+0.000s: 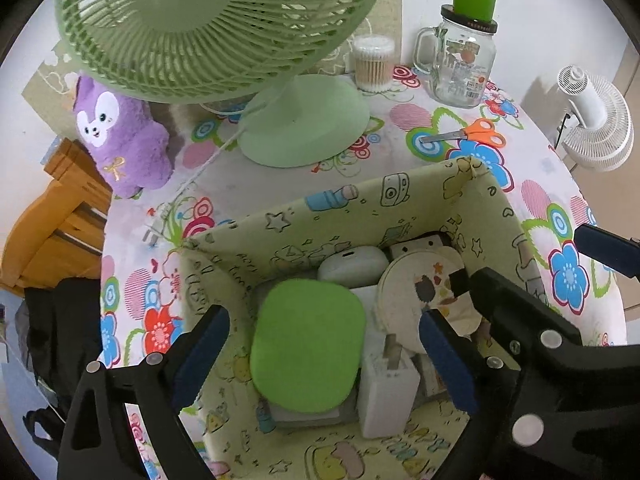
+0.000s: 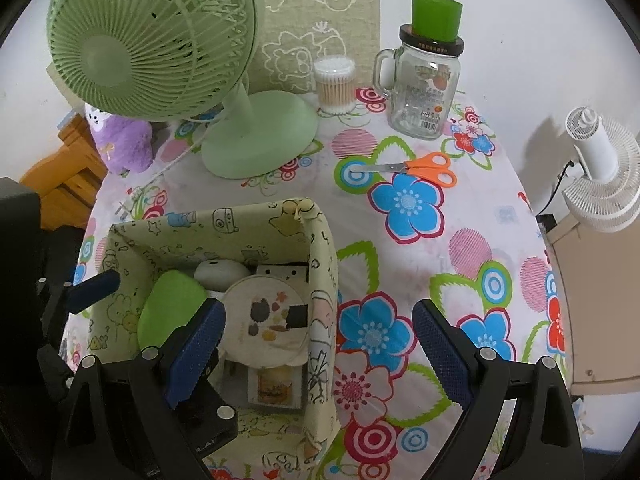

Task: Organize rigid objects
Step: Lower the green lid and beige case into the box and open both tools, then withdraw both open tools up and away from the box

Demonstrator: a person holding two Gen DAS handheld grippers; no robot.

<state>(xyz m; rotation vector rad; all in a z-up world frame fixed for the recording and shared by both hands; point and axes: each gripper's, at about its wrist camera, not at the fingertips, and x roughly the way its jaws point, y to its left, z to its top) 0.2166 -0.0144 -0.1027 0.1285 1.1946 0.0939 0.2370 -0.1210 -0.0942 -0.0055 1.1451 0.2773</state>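
Left gripper (image 1: pixel 324 352) hanging over the fabric storage box (image 1: pixel 344 216), jaws spread wide, gripping nothing. Green oval case (image 1: pixel 308 344) lying loose inside between the pads, next to a round cream tin (image 1: pixel 420 296) and white charger (image 1: pixel 386 396). Right gripper (image 2: pixel 320 356) released too, straddling the box's right wall. Orange scissors (image 2: pixel 416 168) well apart on the flowery tablecloth (image 2: pixel 400 264).

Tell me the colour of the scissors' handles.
Orange handles on the scissors, with plain metal blades; the right wrist view shows them best.
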